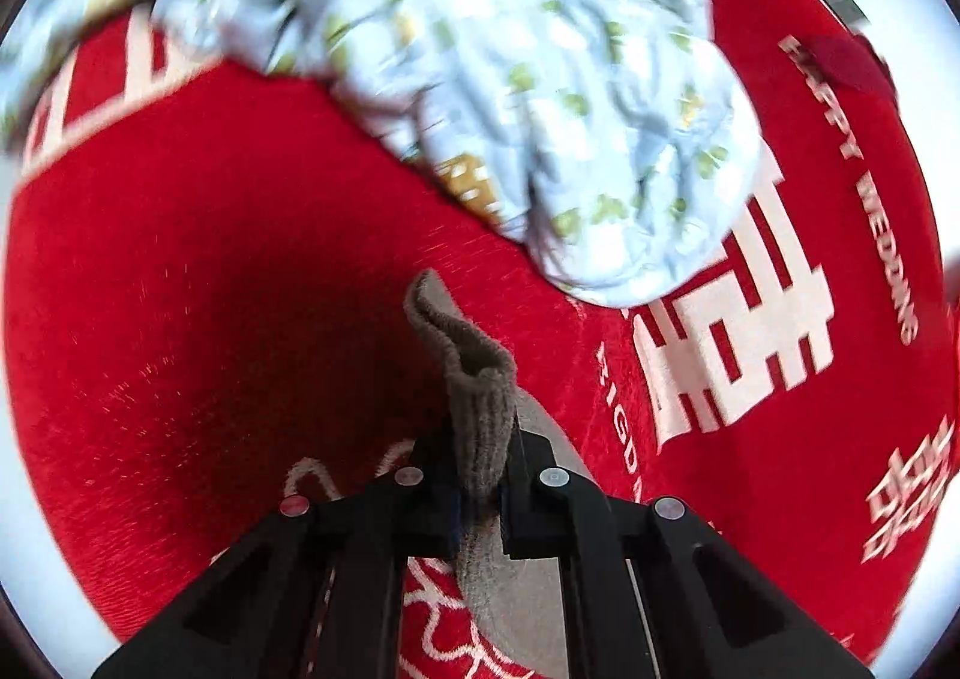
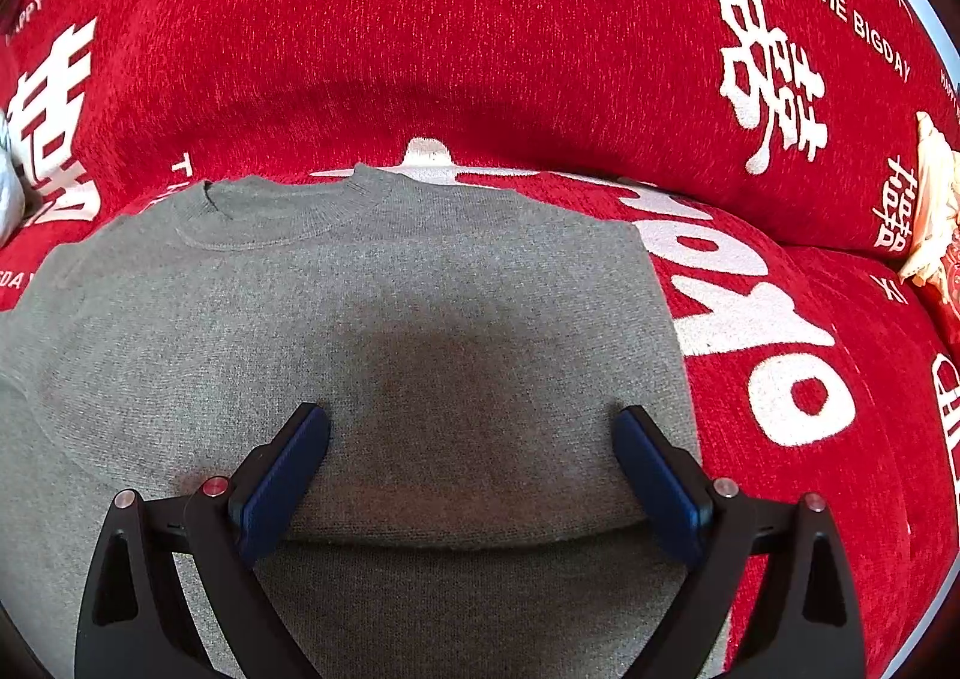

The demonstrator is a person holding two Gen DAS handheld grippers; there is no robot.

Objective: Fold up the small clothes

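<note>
A small grey knitted sweater (image 2: pixel 384 331) lies flat on the red sofa cover (image 2: pixel 480 31), collar toward the backrest, with a fold line across its lower part. My right gripper (image 2: pixel 471 427) hangs open just above the sweater's lower middle, blue pads (image 2: pixel 282 475) wide apart and nothing between them. In the left wrist view my left gripper (image 1: pixel 480 463) is shut on a ribbed grey edge of the sweater (image 1: pixel 480 391), which sticks up in a bunched flap past the black fingers.
A crumpled pale blue garment with green print (image 1: pixel 540 97) lies piled on the sofa beyond the left gripper. A cream and red bundle (image 2: pixel 936 211) sits at the far right of the sofa. The sofa backrest rises behind the sweater.
</note>
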